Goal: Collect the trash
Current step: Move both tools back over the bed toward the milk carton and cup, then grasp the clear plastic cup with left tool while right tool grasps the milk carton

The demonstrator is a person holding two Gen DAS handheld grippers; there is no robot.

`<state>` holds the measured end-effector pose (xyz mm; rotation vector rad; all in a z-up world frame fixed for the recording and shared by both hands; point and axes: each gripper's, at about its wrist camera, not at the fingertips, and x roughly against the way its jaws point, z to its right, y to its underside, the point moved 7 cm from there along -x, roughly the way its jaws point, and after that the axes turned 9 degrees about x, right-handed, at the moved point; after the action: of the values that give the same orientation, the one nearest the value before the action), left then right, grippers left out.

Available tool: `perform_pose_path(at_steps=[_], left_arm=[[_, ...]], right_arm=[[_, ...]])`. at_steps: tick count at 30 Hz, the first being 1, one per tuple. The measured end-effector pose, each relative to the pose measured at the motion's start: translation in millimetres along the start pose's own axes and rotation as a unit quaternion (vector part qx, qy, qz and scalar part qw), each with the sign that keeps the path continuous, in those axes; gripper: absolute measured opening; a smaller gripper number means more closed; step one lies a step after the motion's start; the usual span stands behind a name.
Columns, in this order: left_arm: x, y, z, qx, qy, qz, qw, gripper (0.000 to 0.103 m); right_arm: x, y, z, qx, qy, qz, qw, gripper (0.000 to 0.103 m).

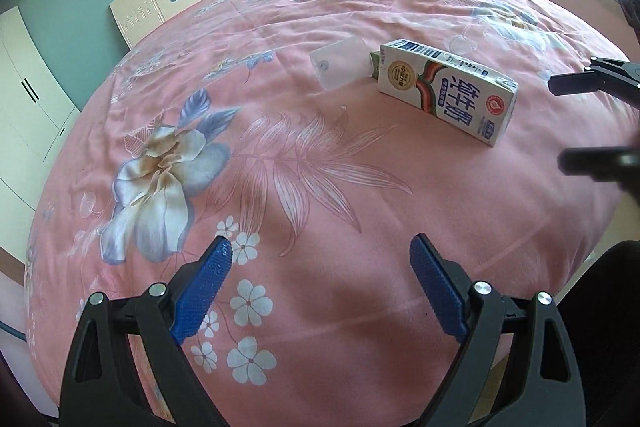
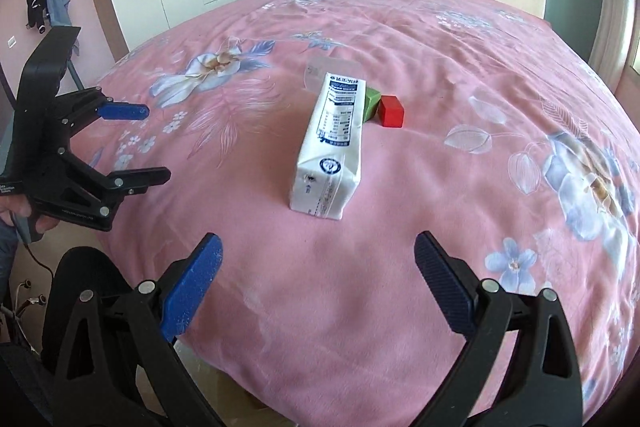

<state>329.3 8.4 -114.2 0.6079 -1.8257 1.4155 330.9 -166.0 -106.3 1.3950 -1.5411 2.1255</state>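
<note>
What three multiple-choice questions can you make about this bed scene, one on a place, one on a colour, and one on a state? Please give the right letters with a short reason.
1. Where do the two small blocks lie?
A. right beside the milk carton, at its far end
B. on the headboard
C. between the left gripper's fingers

2. What colours are the blocks?
A. blue and yellow
B. green and red
C. both white

3. How do the two grippers stand?
A. both shut on the carton
B. left shut, right open
C. both open and holding nothing

Answers:
1 A: the right wrist view shows the green block against the milk carton, with the red block next to it.
2 B: their faces are plainly green and red.
3 C: the left gripper and the right gripper have their fingers spread over the bedspread, with nothing between them.
</note>
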Motion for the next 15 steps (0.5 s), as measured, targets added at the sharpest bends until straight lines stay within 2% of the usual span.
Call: perform_pose_path(at_steps=[11, 12, 13, 15], left_arm=[[-23, -39, -5, -0.019, 0.008, 0.005, 0.9998, 0.092], [-27, -42, -5, -0.02, 0.007, 0.003, 0.9998, 0.092], [-30, -45, -5, -0.023, 0.006, 0.002, 0.9997, 0.092], [-37, -52, -5, -0.029, 0.001, 0.001, 0.9996, 0.092]], right_arm=[[-54, -42, 12, 0.009, -0.013, -0.01, 1.0, 0.094], [-58, -43, 12, 0.014, -0.014, -0.014, 1.0, 0.083], [-62, -44, 12, 0.019, -0.009, -0.018, 1.0, 0.067], [-70, -44, 13, 0.025, -0.005, -0.027, 0.999, 0.059]])
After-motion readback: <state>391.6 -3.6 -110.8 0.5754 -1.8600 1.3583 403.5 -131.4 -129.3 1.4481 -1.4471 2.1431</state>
